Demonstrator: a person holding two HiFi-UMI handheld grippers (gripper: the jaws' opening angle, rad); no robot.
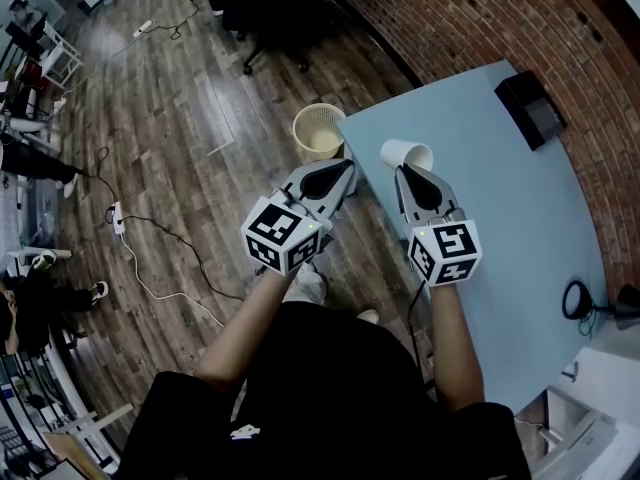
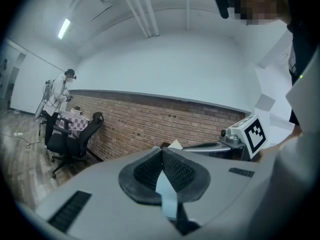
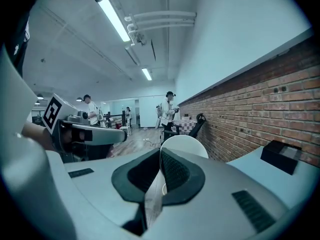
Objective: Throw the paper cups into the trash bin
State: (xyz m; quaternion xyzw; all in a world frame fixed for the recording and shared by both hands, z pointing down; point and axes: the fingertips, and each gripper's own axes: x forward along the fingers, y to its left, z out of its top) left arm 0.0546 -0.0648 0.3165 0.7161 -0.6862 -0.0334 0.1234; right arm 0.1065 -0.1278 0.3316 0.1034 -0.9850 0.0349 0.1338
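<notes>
where ribbed pads (image 3: 173, 170) pinch, paper cup (image 3: 187, 146).

Here's the desk (image 1: 520, 208), pale blue, filling the right side of the head view, its near corner pointing toward upper centre. A black box (image 1: 531, 108) sits on it at the upper right, close to the brick wall, and a black ring-shaped item (image 1: 576, 299) lies near its lower right edge. Over on the wooden floor (image 1: 200, 118), a cream trash bin (image 1: 318, 130) stands upright just beside that desk corner. A dark office chair (image 1: 272, 16) is at the top, and a power strip (image 1: 116, 218) with trailing cables lies at the left.
</notes>
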